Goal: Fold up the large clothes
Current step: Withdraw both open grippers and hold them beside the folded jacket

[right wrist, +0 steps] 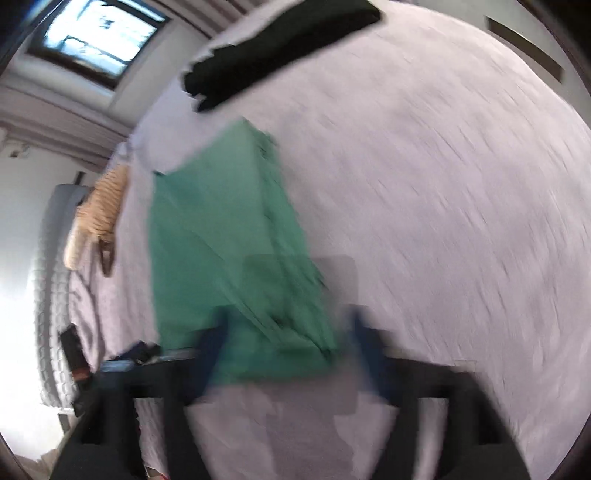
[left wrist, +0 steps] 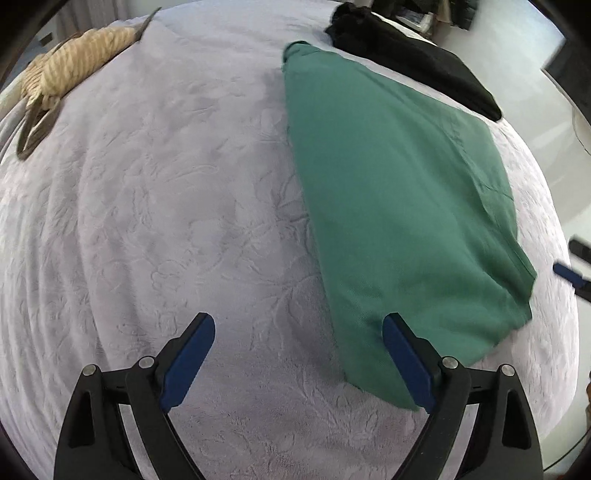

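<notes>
My left gripper [left wrist: 299,332] hung over the bed with its blue-padded fingers [left wrist: 188,358] spread wide, nothing between them; its right finger stood just over the near edge of the folded green cotton garment [left wrist: 399,206]. My right gripper [right wrist: 288,332] was badly blurred in its own view, but the two blue fingers [right wrist: 212,347] showed well apart, on either side of the near end of the green garment [right wrist: 221,236], and I could not tell whether they touched the cloth. In the left wrist view a blue finger tip of the right gripper [left wrist: 570,275] showed at the bed's right edge, just beside the garment's corner.

The green garment lay flat as a long folded panel on the pale lilac embossed fleece bedspread [left wrist: 166,206], toward the right side of the bed and running from the near edge toward the far edge. Just past its far end lay a folded black garment [left wrist: 413,59] along the bed's far right edge. At the far left corner of the bed rested a tan striped woven bag with dark straps [left wrist: 70,62]. The right wrist view also caught a window [right wrist: 98,35] up on the wall beyond the bed.
</notes>
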